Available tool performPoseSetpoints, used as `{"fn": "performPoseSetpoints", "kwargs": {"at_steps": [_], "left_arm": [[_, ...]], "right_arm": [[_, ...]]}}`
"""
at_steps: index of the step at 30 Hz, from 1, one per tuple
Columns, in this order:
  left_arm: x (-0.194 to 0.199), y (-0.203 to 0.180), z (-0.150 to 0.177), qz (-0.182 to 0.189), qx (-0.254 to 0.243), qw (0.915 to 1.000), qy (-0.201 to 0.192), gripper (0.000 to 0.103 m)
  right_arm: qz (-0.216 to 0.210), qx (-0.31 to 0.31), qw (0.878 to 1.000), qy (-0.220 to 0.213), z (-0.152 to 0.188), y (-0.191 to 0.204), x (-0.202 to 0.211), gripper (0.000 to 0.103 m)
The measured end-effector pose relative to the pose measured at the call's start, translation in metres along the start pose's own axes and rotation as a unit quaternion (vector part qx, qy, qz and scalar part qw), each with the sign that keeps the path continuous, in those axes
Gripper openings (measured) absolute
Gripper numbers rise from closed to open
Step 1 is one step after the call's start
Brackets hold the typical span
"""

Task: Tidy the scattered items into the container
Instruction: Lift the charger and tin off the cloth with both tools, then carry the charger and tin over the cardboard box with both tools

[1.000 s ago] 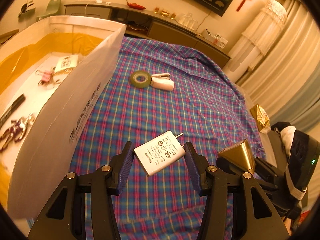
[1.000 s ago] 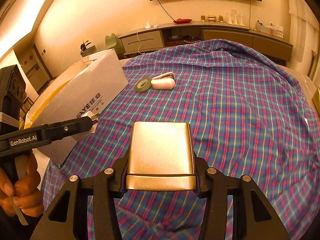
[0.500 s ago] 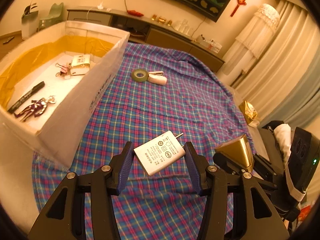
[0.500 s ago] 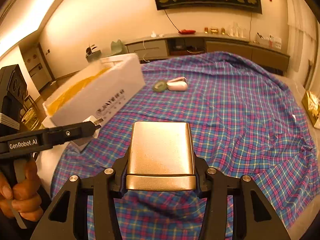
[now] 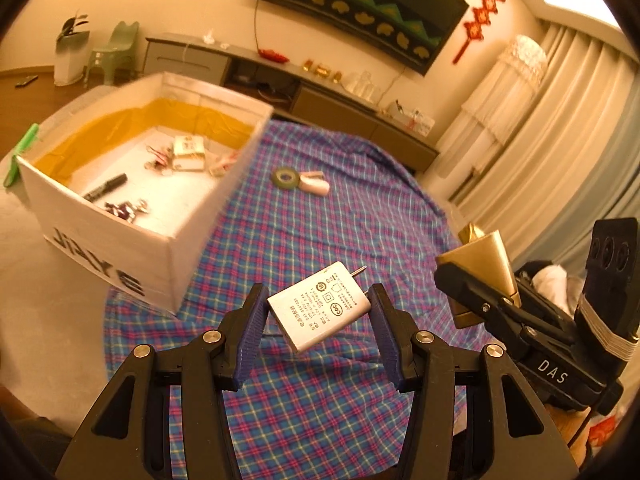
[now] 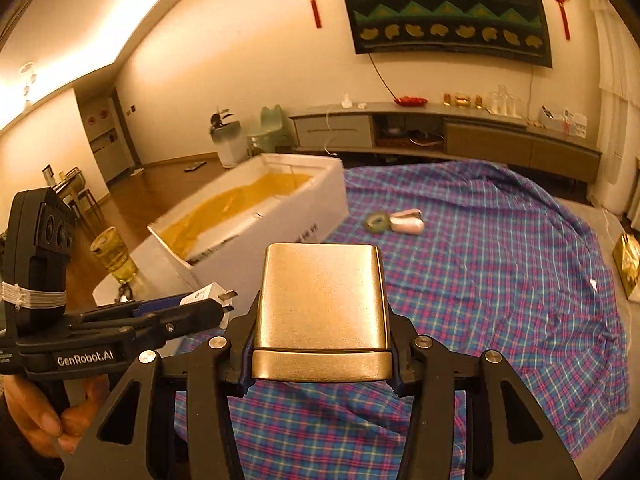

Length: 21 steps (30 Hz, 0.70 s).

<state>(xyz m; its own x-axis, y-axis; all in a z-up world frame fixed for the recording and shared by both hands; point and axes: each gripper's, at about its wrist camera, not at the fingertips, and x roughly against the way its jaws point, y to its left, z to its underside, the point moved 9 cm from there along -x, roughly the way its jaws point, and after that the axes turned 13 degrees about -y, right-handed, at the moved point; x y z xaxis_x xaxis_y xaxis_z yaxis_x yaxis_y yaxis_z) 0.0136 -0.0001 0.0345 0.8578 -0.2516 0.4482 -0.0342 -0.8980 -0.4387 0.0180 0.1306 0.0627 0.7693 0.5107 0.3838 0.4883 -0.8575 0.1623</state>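
Tongs in both my hands are loaded: the left tongs (image 5: 318, 312) are closed across a white charger (image 5: 318, 307), pinched at its two short ends with the prongs pointing up and away, and the right tongs (image 6: 320, 356) are clamped tight on a gold case (image 6: 322, 308) that fills the gap between the pads. Both loads hang above the plaid cloth (image 5: 320, 240) on the worktop, near the white box (image 5: 120, 240) but not over its opening.

I judge the tidying to be well past halfway. Already lying on the box floor are a black marker (image 5: 105, 187), a small figurine (image 5: 127, 210), a binder clip (image 5: 158, 158), a flat packet (image 5: 188, 152) and a pinkish item against the far wall that I cannot name. Besides the two pieces I carry, what is left on the cloth is a green tape roll (image 5: 285, 178) touching a pale pink object (image 5: 316, 184), well beyond the box.

From the right wrist camera the box interior is mostly hidden behind its near wall. Motion blur smears the lettering on the box, and the charger's label print is too small to read. My tongs cover the near strip of cloth, so anything lying there would go unseen
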Motion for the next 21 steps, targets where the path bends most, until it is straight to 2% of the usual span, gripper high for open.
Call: {"fn": "performPoseSetpoints", "kwargs": {"at_steps": [9, 21], "left_arm": [[0.028, 0.033, -0.04, -0.014, 0.025, 0.9985, -0.046, 0.052], [0.034, 0.084, -0.087, -0.037, 0.049, 0.9947, -0.082, 0.052]], "right_arm": [[-0.031, 0.025, 0.999, -0.012, -0.033, 0.037, -0.01, 0.05], [-0.066, 0.054, 0.996, -0.007, -0.055, 0.081, -0.042, 0.05]]}}
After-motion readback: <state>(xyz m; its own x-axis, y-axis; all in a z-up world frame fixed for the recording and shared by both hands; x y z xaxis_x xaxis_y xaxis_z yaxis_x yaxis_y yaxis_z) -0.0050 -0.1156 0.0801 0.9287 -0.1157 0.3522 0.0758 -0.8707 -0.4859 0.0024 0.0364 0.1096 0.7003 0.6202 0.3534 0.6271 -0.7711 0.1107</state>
